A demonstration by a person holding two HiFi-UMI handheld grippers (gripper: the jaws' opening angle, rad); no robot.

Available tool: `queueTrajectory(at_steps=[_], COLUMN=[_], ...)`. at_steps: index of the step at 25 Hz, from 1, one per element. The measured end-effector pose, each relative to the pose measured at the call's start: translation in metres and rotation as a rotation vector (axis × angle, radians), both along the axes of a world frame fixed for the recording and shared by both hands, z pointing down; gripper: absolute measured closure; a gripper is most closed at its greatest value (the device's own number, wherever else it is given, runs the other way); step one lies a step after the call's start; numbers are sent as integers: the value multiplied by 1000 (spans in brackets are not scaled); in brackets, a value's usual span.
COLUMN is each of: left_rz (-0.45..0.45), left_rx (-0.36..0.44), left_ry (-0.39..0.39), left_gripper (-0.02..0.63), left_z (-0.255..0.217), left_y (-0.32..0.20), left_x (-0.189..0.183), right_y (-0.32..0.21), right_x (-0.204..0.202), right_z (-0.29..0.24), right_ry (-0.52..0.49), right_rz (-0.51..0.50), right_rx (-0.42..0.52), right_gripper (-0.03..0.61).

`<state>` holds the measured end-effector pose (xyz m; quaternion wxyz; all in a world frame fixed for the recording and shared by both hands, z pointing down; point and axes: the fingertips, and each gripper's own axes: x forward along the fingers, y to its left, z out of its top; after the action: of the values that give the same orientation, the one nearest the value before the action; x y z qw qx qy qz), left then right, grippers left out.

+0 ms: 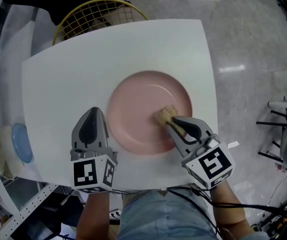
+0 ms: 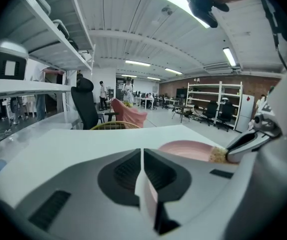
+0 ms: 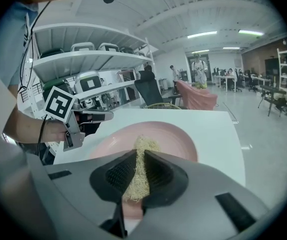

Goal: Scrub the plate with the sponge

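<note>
One white table (image 1: 48, 84) in a shelved room; my right gripper (image 1: 172, 120) clamps the sponge (image 1: 164, 115) between its fingers on the plate (image 1: 138, 104), and my left gripper (image 1: 92, 115) is closed and empty.

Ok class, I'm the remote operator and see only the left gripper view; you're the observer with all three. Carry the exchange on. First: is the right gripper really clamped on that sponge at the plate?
Observer: Yes. In the right gripper view the right gripper has its jaws shut on the tan sponge, whose front end sticks out onto the pink plate.
Operator: Where on the plate?
Observer: From the head view, a little right of the plate's centre, inside the rim.
Operator: And my left gripper?
Observer: The left gripper is over the white table, just left of the plate's rim.
</note>
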<state>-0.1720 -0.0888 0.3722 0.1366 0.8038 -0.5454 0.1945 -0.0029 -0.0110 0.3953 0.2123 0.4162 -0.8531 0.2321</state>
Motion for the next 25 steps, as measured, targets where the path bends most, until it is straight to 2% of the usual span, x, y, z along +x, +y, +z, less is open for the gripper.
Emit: queueTrajectory(at_steps=[4,7,13,18,21,25], left_rz=[1,-5,-60,-101,-119,-147], left_rx=[79,168,371,489,541,564], left_ry=[13,14,-27,-40,-49,-66], left_gripper=[592,592,592,594,592,594], left_z=[-40,-80,-164,-221,-242,-252], left_y=[17,33,67,99,114,136], left_x=[9,17,24,35,40,42], right_y=[3,6,8,24,30,41], right_x=[-1,1,3,1,5,12], right_z=[-27,-58,-148,-214,-242,-261], right_ry=[-27,-48,-73,-62,-54,-55], right_rz=[-5,-5,-18,-37,-31,-20], right_rx=[67,142,381,537,611,663], right_gripper=[525,525,525,525,525,525])
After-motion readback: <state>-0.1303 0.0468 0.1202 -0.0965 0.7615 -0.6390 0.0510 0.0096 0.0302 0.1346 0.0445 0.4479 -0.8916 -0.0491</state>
